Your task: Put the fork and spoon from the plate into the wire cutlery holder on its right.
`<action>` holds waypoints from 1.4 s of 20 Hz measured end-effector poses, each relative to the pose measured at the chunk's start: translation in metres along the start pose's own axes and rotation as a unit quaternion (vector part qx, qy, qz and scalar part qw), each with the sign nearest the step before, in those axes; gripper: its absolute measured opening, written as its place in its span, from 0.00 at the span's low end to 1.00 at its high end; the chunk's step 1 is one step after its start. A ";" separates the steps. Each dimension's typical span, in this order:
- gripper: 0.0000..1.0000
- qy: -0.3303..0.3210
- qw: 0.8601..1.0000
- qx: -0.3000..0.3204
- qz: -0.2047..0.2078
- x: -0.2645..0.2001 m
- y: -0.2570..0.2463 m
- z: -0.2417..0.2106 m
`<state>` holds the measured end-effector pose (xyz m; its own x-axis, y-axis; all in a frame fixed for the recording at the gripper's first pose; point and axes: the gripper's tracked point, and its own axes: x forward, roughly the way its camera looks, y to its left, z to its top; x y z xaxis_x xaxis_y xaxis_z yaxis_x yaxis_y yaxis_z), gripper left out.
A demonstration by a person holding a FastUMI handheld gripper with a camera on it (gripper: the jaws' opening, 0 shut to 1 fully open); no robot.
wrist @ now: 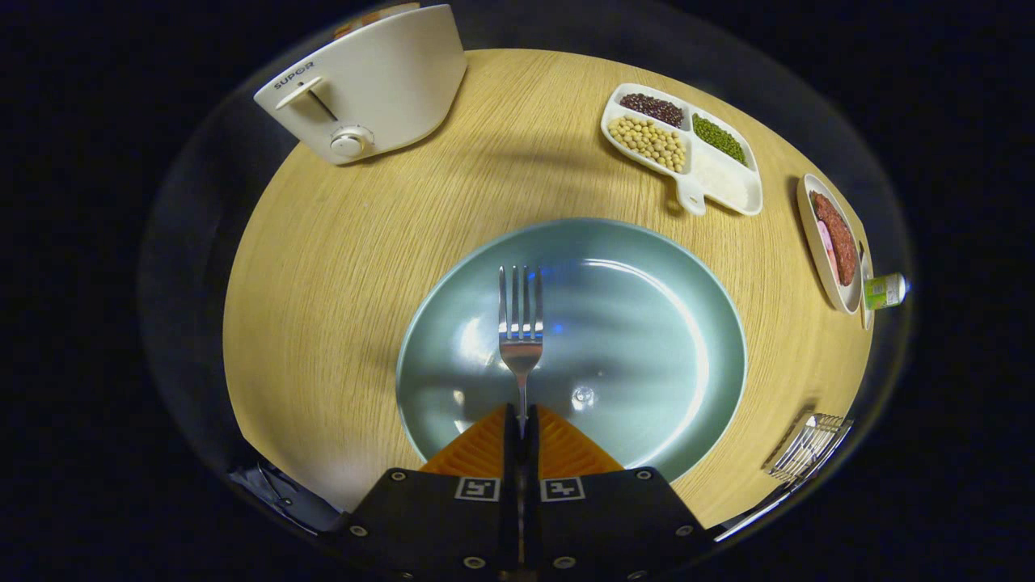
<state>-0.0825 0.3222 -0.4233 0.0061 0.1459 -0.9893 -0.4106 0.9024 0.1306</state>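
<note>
Gripper view: the handheld gripper (521,420) with its two orange ribbed fingers (566,453) pressed almost together, pinching the thin handle of a silver metal fork (521,323) between them. The fork juts straight ahead of the fingertips, tines pointing away, over the round pale blue-green ceramic plate (647,323); whether it rests on the plate or is lifted off it cannot be told. Apart from the fork above it, the plate shows only its glossy surface and reflections of light.

Right of the plate, at the edge of the light wooden round table (340,267), stands the silver wire cutlery holder (808,444), well apart from the fork; its contents cannot be made out.

Beyond the plate to the right sits a white divided dish (687,194) with a short handle, holding dark red beans, yellow soybeans, green mung beans and a white filling in separate compartments. Further right, a white oval dish (817,250) carries reddish-brown and pink food, with a small green-labelled bottle (884,291) just beside it. Far off to the left, a white toaster (372,81) stands on the table.
</note>
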 end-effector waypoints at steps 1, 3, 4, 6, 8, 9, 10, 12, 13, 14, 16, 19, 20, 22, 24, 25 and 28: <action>0.03 -0.012 1.000 0.007 0.003 -0.002 -0.003 0.001; 0.03 -0.037 0.999 0.016 0.007 -0.012 -0.010 0.007; 0.02 -0.049 0.999 0.023 0.010 -0.018 -0.014 0.010; 0.03 -0.067 0.997 0.032 0.009 -0.033 -0.028 0.010; 0.02 -0.091 0.995 0.051 0.008 -0.052 -0.047 0.011; 0.02 -0.099 0.993 0.063 0.011 -0.062 -0.055 0.008; 0.03 -0.111 0.991 0.075 0.013 -0.073 -0.065 0.006; 0.03 -0.132 0.987 0.093 0.007 -0.093 -0.094 -0.001; 0.02 -0.140 0.985 0.104 0.002 -0.101 -0.108 -0.008; 0.02 -0.146 0.982 0.116 -0.003 -0.110 -0.125 -0.015; 0.03 -0.155 0.977 0.144 -0.014 -0.122 -0.156 -0.034; 0.03 -0.152 0.970 0.185 -0.034 -0.135 -0.205 -0.071; 0.03 -0.151 0.968 0.196 -0.041 -0.137 -0.220 -0.085; 0.03 -0.139 0.966 0.212 -0.050 -0.139 -0.243 -0.112; 0.03 -0.128 0.965 0.224 -0.057 -0.137 -0.261 -0.132; 0.03 -0.124 0.964 0.229 -0.057 -0.135 -0.269 -0.139; 0.03 -0.104 0.966 0.229 -0.065 -0.125 -0.287 -0.156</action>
<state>-0.1078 -0.0178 -0.3470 0.2322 0.0552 -0.9711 0.0518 0.9963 0.0690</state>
